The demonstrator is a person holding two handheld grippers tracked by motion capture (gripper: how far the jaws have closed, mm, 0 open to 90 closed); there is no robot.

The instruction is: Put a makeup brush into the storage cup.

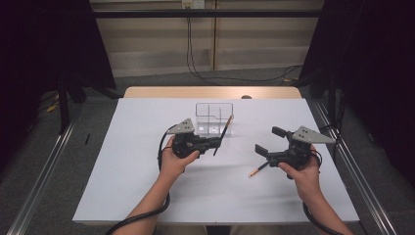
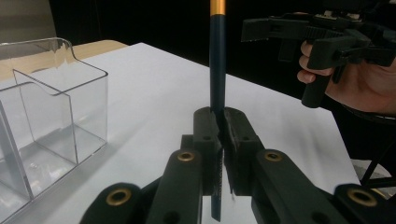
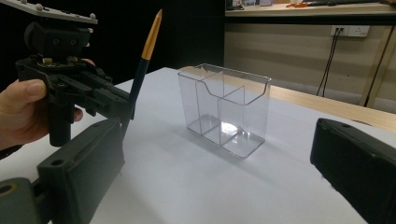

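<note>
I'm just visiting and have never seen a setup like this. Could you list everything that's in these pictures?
Pencil in the grip: one, dark blue with an orange band, clamped upright between the jaws of the left gripper, near the clear box.
Pencil on the table: one, dark with an orange end, lying flat just in front of the right gripper.
Clear box: one, see-through plastic with inner dividers, standing empty at the far middle of the table.
Table: one, white top, wooden edge at the far side.
Cables: black, on the floor behind the table.
Left gripper: one, black, shut on the pencil.
Right gripper: one, black, jaws open, nothing in them.
Hands: two, one on each gripper.
</note>
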